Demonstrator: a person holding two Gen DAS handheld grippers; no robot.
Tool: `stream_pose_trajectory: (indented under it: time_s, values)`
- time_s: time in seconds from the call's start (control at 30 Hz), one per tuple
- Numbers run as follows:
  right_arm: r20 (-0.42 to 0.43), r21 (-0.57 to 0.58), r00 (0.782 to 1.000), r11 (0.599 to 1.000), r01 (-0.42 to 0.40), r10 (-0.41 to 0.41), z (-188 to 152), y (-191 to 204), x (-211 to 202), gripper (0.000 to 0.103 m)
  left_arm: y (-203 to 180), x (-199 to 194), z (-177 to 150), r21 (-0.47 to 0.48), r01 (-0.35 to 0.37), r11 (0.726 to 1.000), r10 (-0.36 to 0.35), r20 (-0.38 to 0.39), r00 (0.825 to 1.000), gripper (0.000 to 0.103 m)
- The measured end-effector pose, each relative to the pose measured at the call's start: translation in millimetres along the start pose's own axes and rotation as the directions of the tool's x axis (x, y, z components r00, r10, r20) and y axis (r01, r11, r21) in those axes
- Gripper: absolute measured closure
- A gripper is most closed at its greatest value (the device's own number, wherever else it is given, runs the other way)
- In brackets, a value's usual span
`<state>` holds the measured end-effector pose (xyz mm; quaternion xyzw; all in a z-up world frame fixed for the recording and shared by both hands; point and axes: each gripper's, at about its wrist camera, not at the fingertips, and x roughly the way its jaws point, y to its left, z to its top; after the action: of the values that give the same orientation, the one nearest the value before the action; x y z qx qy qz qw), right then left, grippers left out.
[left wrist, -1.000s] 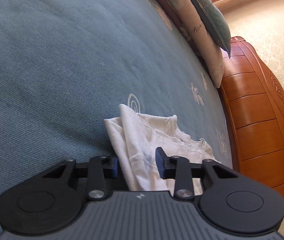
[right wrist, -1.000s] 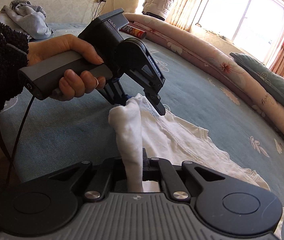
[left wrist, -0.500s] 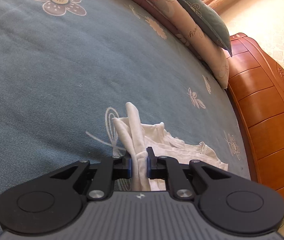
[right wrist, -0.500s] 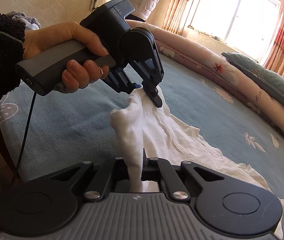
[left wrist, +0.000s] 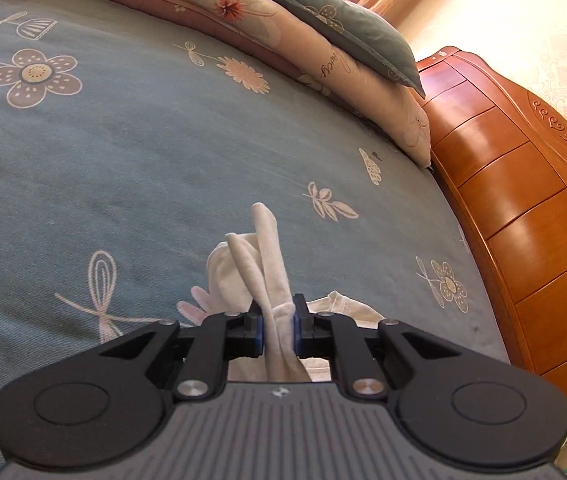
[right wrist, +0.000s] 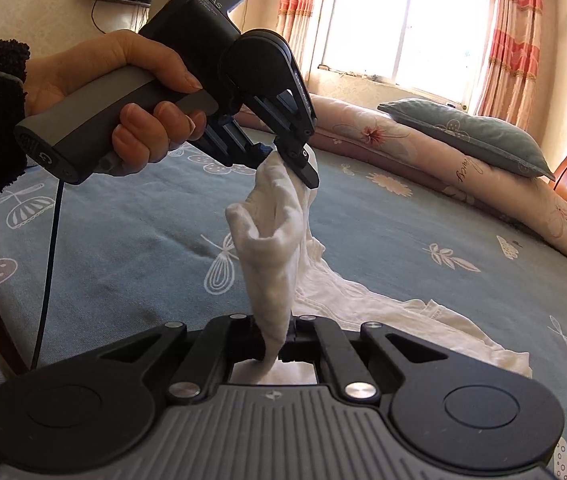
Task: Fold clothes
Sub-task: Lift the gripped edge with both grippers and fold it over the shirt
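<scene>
Left wrist: my left gripper, fingers spread a second ago, now pinches a bunched corner of the white shirt, raised off the bed.

Right wrist: my right gripper pinches another corner; the shirt's rest trails on the bed, ready to spread.

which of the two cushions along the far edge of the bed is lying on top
The grey-green pillow; it rests on the long pink floral bolster, which lies directly on the blue bedspread.
</scene>
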<state>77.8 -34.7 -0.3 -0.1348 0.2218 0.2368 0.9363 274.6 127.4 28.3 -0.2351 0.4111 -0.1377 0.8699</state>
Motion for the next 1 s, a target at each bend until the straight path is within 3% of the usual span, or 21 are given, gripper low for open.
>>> stream_pose_trajectory:
  time_s: [0.5,0.73,1.0]
  values:
    - [0.031,0.161,0.995,0.983,0.088,-0.094,-31,-80,-33,0.099,-127,56,-14,0.111,-0.053,0.992,0.057,-0.037,0.998,0.092]
    - [0.016,0.236,0.994,0.966,0.101,-0.108,-51,-105,-43,0.098,-163,90,-26,0.156,-0.073,0.985,0.085,-0.074,0.994,0.092]
    - [0.01,0.321,0.994,0.942,0.101,-0.11,-67,-129,-44,0.098,-195,120,-44,0.215,-0.115,0.97,0.131,-0.061,0.989,0.092]
